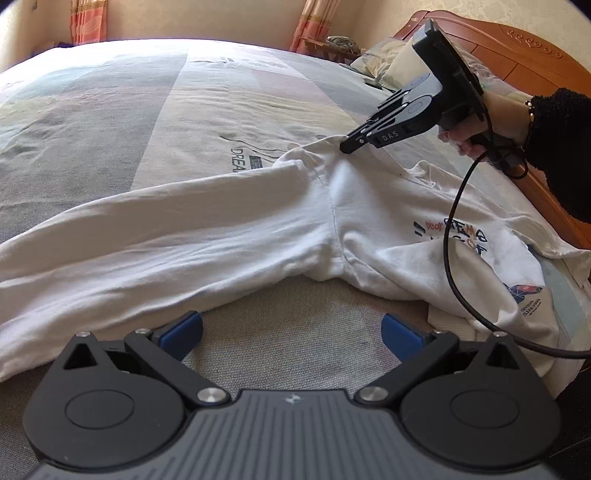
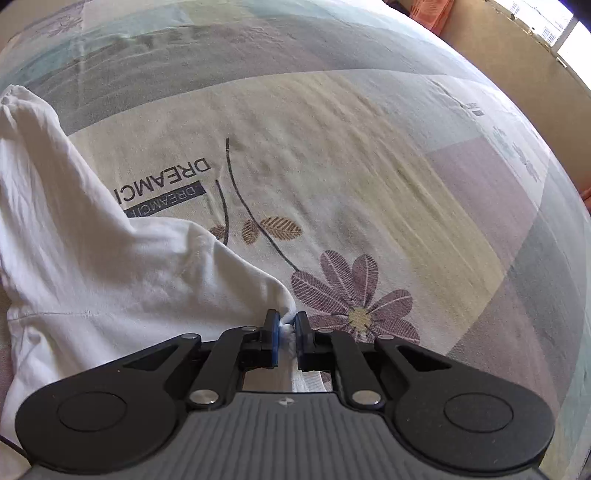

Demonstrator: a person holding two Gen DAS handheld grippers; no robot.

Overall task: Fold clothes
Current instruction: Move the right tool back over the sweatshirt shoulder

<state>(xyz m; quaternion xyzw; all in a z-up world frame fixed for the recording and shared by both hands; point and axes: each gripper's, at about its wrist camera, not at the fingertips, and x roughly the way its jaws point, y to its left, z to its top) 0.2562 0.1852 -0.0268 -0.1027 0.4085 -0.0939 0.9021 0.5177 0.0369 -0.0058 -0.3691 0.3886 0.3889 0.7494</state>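
Note:
A white long-sleeved top (image 1: 369,229) with coloured print on its chest lies crumpled on the bed, one sleeve (image 1: 147,229) stretched out to the left. My right gripper (image 2: 286,323) is shut on a pinch of white fabric at the garment's shoulder edge; the cloth (image 2: 110,280) bunches between its blue pads. In the left wrist view that same right gripper (image 1: 345,147) points down onto the shoulder, held by a hand in a black sleeve. My left gripper (image 1: 291,332) stands open just above the bedsheet, short of the sleeve, with nothing between its fingers.
The bedsheet (image 2: 369,177) is patterned with pastel blocks, a purple flower (image 2: 351,291) and printed lettering. A wooden headboard (image 1: 517,48) and pillows (image 1: 384,55) stand at the right. A black cable (image 1: 452,236) hangs from the right gripper across the top. Curtains (image 1: 88,18) line the far wall.

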